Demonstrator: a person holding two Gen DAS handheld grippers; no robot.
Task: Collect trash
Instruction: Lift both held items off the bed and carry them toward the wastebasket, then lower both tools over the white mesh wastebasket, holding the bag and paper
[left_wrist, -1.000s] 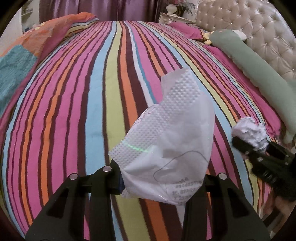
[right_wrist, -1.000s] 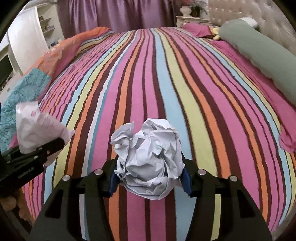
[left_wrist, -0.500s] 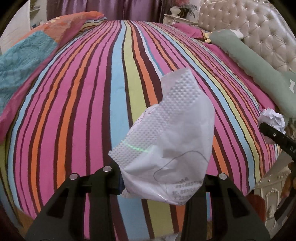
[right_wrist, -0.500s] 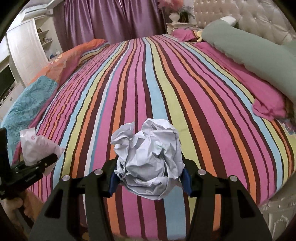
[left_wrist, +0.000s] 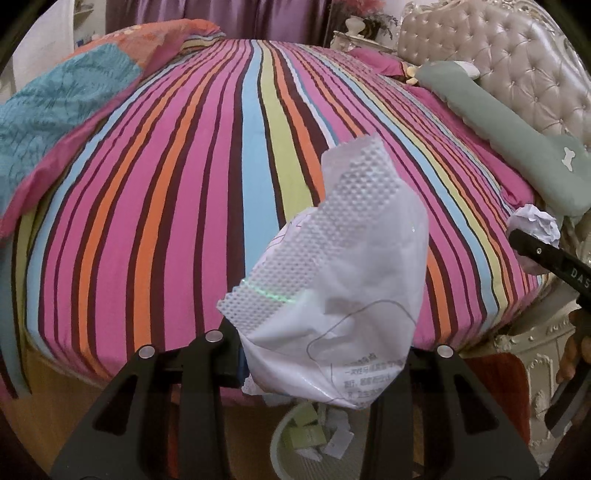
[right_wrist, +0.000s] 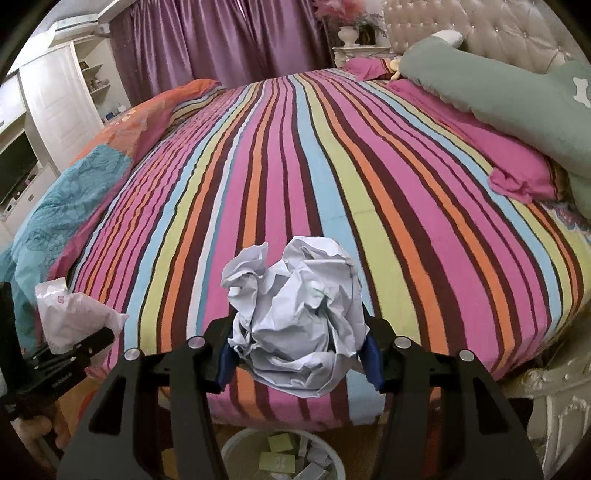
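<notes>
A torn white wrapper (left_wrist: 332, 291) was held tight in the left gripper (left_wrist: 317, 358), past the foot of the striped bed (left_wrist: 207, 192). A ball of crumpled paper (right_wrist: 295, 317) was squeezed between the blue pads (right_wrist: 371, 360) of the right gripper (right_wrist: 297, 360). A white trash bin (right_wrist: 236, 448) with scraps inside was seen on the floor just below both.

Both views are evenly and softly lit, fairly bright, with no hard shadows on the bed (left_wrist: 192, 206). The right wrist view is brighter toward its upper left, where the white cabinet (right_wrist: 55, 96) looks washed out. Fisheye distortion bows the bedspread's stripes outward and leaves dark vignetted corners. A thin green glint crosses the plastic wrapper (left_wrist: 332, 280). The floor under the bed's near edge is dim, and the bin (right_wrist: 280, 458) there looks slightly soft.
</notes>
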